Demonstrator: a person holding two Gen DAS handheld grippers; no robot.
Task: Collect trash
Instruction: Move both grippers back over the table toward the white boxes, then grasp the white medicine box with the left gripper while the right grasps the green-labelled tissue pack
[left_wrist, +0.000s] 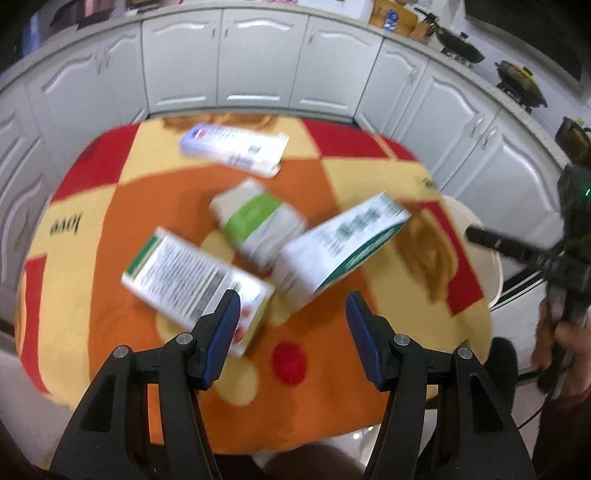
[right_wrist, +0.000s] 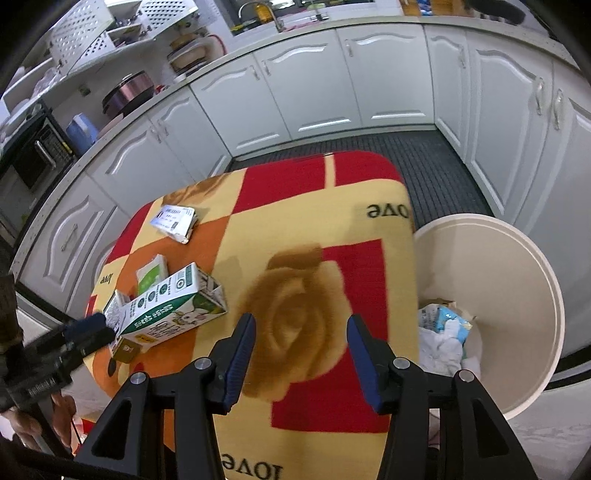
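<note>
- Left wrist view: left gripper (left_wrist: 291, 314), jaws spread, empty, above three cartons on the tablecloth (left_wrist: 155, 184). Nearest carton (left_wrist: 192, 284) and milk carton (left_wrist: 332, 247) lie close together; risk: a finger nudges one away.
- Right wrist view: right gripper (right_wrist: 301, 332), jaws spread, empty, over bare cloth. Bin (right_wrist: 517, 280) just beside table edge, trash inside; flat packet (right_wrist: 173, 219) far corner; risk: overlooked.

Four cartons (left_wrist: 343, 247) lay flat on the table (right_wrist: 314, 206); the white bin (right_wrist: 517, 295) beside the table held wrappers (right_wrist: 443, 332).
</note>
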